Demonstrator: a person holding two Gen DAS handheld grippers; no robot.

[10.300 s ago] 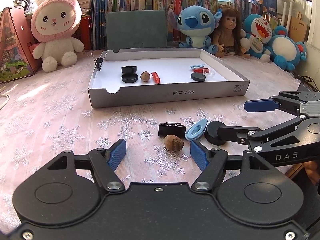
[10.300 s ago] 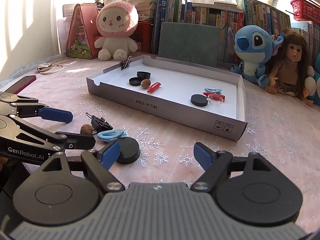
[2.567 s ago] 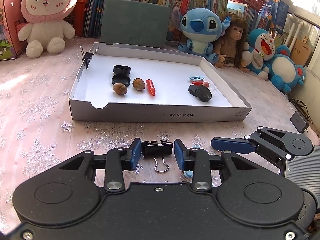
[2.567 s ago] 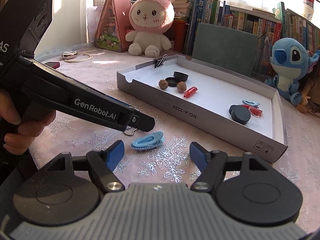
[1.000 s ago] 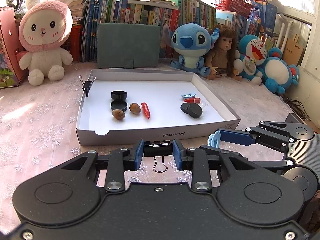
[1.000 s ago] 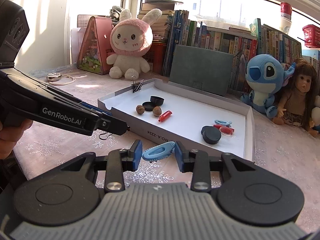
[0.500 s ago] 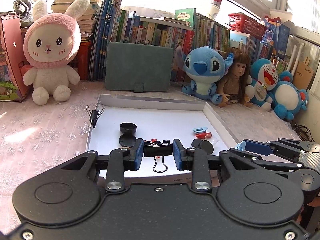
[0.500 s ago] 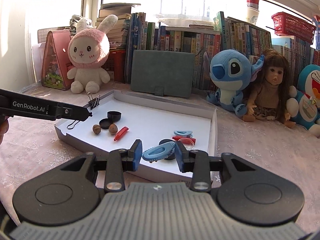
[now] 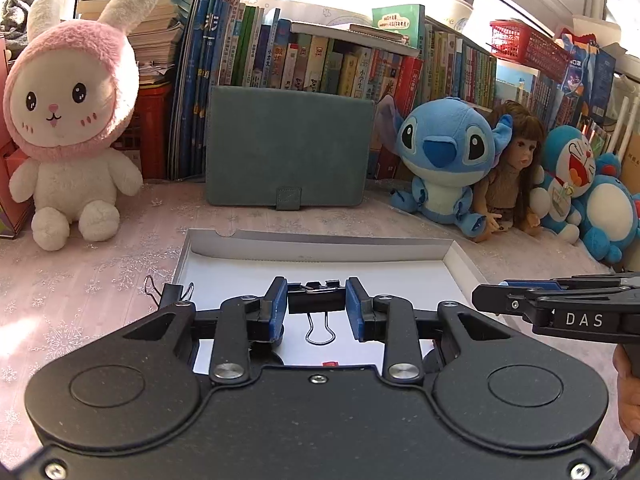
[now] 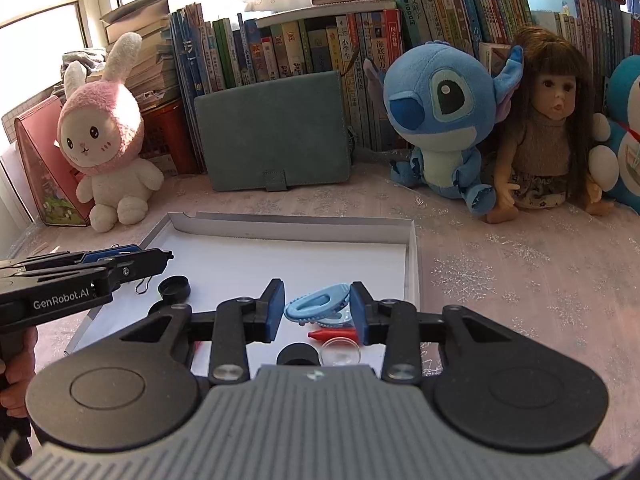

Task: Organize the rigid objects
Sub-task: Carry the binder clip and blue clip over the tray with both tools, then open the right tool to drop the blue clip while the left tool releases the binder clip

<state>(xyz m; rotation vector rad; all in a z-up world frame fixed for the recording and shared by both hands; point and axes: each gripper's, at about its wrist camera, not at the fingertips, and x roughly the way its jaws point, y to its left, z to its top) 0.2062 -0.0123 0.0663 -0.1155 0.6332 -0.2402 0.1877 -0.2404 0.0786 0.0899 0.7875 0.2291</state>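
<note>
Left tongs [image 9: 316,307] grip a black binder clip [image 9: 316,303]; right tongs [image 10: 317,307] grip a blue clip [image 10: 316,304], both above the white tray [image 10: 412,256].

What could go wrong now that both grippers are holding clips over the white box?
The right gripper holds the blue hair clip above another blue clip, a red piece and a clear disc; dropping it could scatter them. The left gripper pinches the black binder clip by its ends, so it might spring out. Both grippers crowd one box and could collide.

Left hand-held gripper [image 9: 317,308] and right hand-held gripper [image 10: 317,309] (both clamped), side by side.
</note>
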